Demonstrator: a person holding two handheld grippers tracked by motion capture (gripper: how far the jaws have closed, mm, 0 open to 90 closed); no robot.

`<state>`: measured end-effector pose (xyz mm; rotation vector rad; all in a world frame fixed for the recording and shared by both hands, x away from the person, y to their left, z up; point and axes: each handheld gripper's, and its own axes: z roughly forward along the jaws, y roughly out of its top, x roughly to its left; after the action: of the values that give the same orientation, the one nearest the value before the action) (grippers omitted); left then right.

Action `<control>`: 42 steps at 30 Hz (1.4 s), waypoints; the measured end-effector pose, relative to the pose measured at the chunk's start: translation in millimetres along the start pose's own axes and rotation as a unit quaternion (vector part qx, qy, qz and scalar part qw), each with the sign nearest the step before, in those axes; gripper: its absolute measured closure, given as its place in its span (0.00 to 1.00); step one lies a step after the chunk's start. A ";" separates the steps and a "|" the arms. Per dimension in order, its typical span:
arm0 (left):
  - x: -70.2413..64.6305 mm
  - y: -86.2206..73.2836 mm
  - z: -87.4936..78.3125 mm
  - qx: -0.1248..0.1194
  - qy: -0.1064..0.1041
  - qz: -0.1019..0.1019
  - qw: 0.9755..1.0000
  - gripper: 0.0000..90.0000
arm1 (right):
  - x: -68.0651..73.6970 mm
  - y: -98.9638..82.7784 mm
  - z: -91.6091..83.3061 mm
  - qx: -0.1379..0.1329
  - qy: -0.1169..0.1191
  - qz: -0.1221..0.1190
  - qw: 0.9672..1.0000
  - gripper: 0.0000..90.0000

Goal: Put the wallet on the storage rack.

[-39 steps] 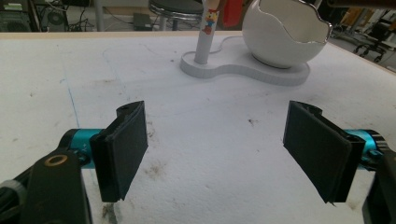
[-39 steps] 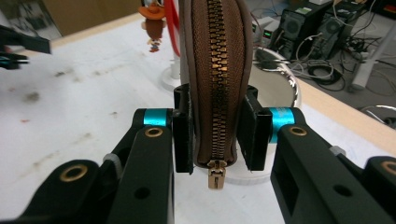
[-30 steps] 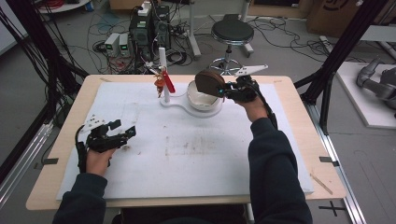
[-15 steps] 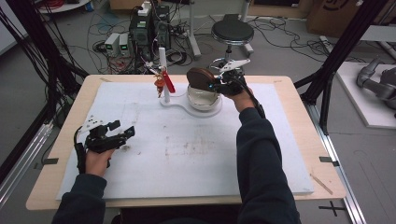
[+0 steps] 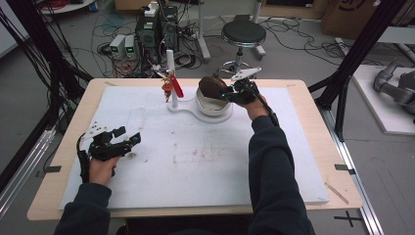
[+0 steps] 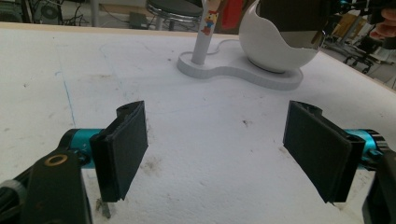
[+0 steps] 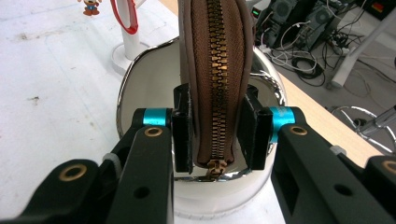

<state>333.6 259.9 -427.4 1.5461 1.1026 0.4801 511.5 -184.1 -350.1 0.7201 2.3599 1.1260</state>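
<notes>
Brown zip pouch point(image 7: 215, 79) clamped edge-up in right gripper point(image 7: 215, 135), poised over white egg-shaped bowl point(image 7: 140, 93) on stand point(image 5: 188, 108), likely for dropping in. Left gripper point(image 6: 215, 149) rests on table point(image 5: 205, 166), jaws wide, empty.

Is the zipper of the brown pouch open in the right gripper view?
No, the brass zipper of the brown pouch runs closed along its edge between the pads of the right gripper.
</notes>
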 end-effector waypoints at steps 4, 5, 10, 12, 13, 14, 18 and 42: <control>0.4 -0.3 0.2 0.002 -0.001 0.001 1.000 0.24 | -1.5 -1.5 1.9 0.000 0.000 -0.003 1.000 0.78; 0.3 -0.4 0.4 0.001 -0.001 0.000 1.000 0.24 | -2.0 -2.7 2.0 0.005 -0.001 -0.004 1.000 0.77; 0.5 -0.5 0.6 0.002 -0.001 0.000 1.000 0.24 | -3.9 -4.8 0.5 0.011 -0.002 0.004 1.000 0.69; 0.3 -0.5 0.8 0.002 -0.002 -0.001 1.000 0.24 | -4.7 -5.5 -1.1 0.009 -0.008 0.022 1.000 0.61; 0.4 -0.4 0.5 0.003 -0.001 0.001 1.000 0.24 | -4.4 -5.7 -1.6 0.008 -0.008 0.025 1.000 0.60; 0.3 -0.5 0.6 0.003 -0.002 0.000 1.000 0.24 | -4.4 -5.7 -2.2 0.008 -0.009 0.026 1.000 0.57; 0.3 -0.3 0.1 0.001 -0.001 0.000 1.000 0.24 | -2.8 -4.3 -4.7 0.006 -0.013 0.026 1.000 0.55; 1.9 2.9 -2.3 -0.014 0.033 0.035 0.999 0.23 | 36.6 -98.6 -104.9 0.012 -0.071 0.121 0.990 0.24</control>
<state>333.8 262.9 -424.5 1.5578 1.0896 0.5958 396.7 -275.3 -373.7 1.0833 2.2122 1.1040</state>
